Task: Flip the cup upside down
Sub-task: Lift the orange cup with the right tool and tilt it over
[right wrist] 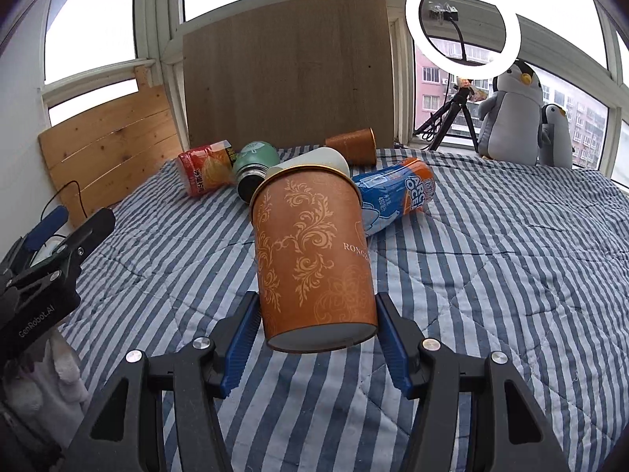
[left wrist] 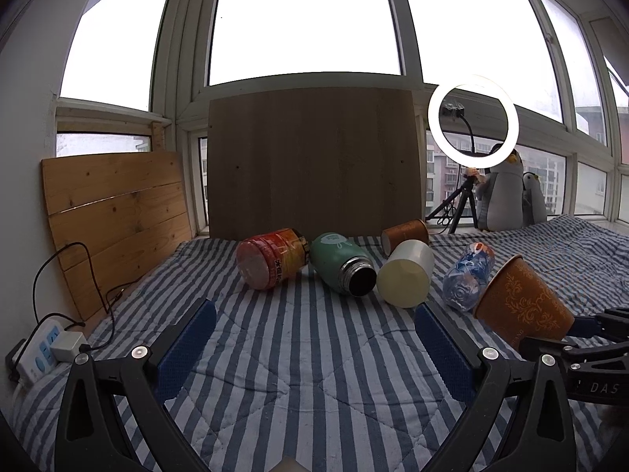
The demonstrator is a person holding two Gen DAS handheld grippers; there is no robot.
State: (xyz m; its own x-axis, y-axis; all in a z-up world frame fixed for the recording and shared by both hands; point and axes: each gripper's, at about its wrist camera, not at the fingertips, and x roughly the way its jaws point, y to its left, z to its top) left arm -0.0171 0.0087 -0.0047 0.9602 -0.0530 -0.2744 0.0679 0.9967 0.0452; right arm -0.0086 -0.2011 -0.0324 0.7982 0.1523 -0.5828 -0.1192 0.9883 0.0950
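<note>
An orange paper cup with a gold pattern (right wrist: 310, 255) is held near its base between the blue pads of my right gripper (right wrist: 316, 332), which is shut on it. The cup is lifted above the striped bedspread, its rim pointing away from the camera. In the left wrist view the same cup (left wrist: 523, 303) hangs tilted at the right, rim toward the upper left, with the right gripper behind it. My left gripper (left wrist: 314, 334) is open and empty, low over the bedspread.
Lying on the bedspread (left wrist: 314, 373): a red snack jar (left wrist: 271, 257), a green flask (left wrist: 342, 263), a cream cup (left wrist: 407, 273), a blue bottle (left wrist: 469, 275) and a second orange cup (left wrist: 405, 232). Wooden boards, a ring light (left wrist: 473, 126), plush penguins and a power strip (left wrist: 43, 350) stand around.
</note>
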